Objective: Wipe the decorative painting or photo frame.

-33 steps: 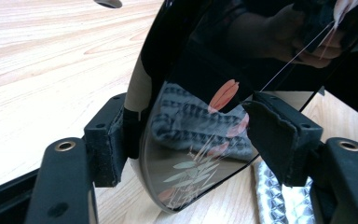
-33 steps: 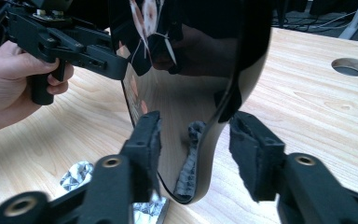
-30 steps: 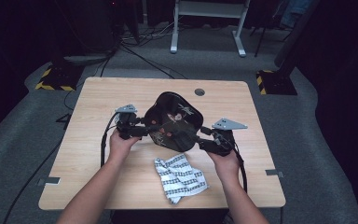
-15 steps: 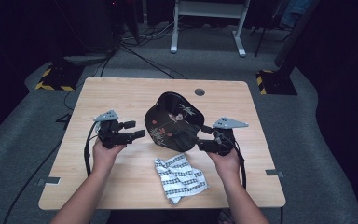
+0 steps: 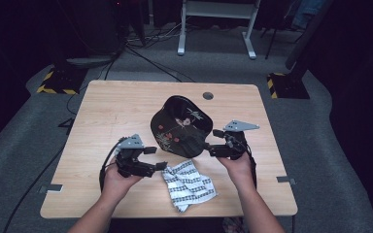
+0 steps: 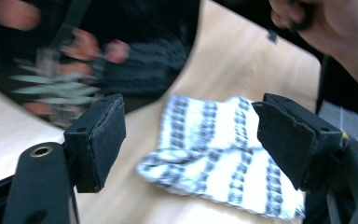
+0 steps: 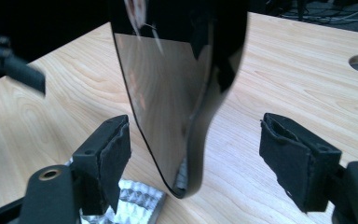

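A glossy black plate (image 5: 182, 126) painted with flowers lies in the middle of the wooden table (image 5: 111, 107). A white cloth with black stripes (image 5: 189, 183) lies crumpled in front of it. My left gripper (image 5: 158, 158) sits at the cloth's left edge. Its jaws have just been opening and stand open, and in the left gripper view (image 6: 191, 135) the cloth (image 6: 219, 149) lies beyond them. My right gripper (image 5: 212, 141) is at the plate's right rim. Its jaws have just been opening too. In the right gripper view (image 7: 196, 154) the plate's edge (image 7: 168, 93) stands between the open pads, which do not touch it.
A round cable hole (image 5: 207, 95) is in the table behind the plate. A white metal stand (image 5: 216, 29) and cables lie on the floor beyond the table. Yellow-black striped blocks (image 5: 56, 82) sit on the floor at both far corners.
My left gripper left the plate's left rim, swung out left, then came toward the person to the cloth's left edge. My right gripper stayed put and opened off the plate's rim.
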`<state>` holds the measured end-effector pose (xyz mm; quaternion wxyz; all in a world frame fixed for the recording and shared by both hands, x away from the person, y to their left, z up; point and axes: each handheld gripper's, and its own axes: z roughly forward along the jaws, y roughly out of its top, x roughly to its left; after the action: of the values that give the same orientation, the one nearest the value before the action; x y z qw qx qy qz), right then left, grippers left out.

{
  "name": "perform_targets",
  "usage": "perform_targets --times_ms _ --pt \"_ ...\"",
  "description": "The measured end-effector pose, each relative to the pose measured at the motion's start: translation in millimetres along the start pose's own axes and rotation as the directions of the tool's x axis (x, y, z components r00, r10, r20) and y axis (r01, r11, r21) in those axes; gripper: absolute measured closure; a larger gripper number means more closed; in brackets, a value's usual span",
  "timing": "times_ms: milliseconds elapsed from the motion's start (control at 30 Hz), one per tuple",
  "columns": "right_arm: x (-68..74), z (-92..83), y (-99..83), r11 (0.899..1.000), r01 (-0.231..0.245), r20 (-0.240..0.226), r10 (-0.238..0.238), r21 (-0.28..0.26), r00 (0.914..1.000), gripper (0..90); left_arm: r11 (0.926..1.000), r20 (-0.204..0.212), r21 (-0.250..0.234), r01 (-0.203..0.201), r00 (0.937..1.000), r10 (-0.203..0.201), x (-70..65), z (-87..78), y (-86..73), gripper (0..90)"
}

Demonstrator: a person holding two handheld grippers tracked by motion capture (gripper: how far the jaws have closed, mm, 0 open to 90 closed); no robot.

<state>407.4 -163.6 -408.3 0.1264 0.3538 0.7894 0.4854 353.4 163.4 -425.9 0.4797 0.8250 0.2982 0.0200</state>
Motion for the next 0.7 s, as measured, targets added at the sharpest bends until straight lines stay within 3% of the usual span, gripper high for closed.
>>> perform_targets --times_ms 133,233,367,700 --pt "-2.8 -1.3 -1.6 1.000 -0.018 0.000 0.018 -0.003 0.9998 26.5 0.9954 0.026 0.078 -0.055 0.9983 0.053 -14.7 22.5 -1.3 23.5" --pt "-2.4 -1.3 -1.6 1.000 -0.013 0.001 0.013 -0.005 0.9999 26.9 0.9874 0.036 0.137 -0.079 0.9965 0.075 -22.0 39.3 -5.8 23.7" --pt "-0.9 2.3 -2.1 1.000 -0.011 -0.012 0.011 0.013 0.9999 27.4 0.9844 0.053 0.167 -0.055 0.9975 0.047 -20.9 54.7 -12.8 26.3" --pt "1.4 5.9 -5.3 0.999 -0.010 -0.025 0.011 0.035 0.9996 27.6 0.9603 0.048 0.271 -0.067 0.9973 0.056 -20.0 88.0 -23.2 22.9"
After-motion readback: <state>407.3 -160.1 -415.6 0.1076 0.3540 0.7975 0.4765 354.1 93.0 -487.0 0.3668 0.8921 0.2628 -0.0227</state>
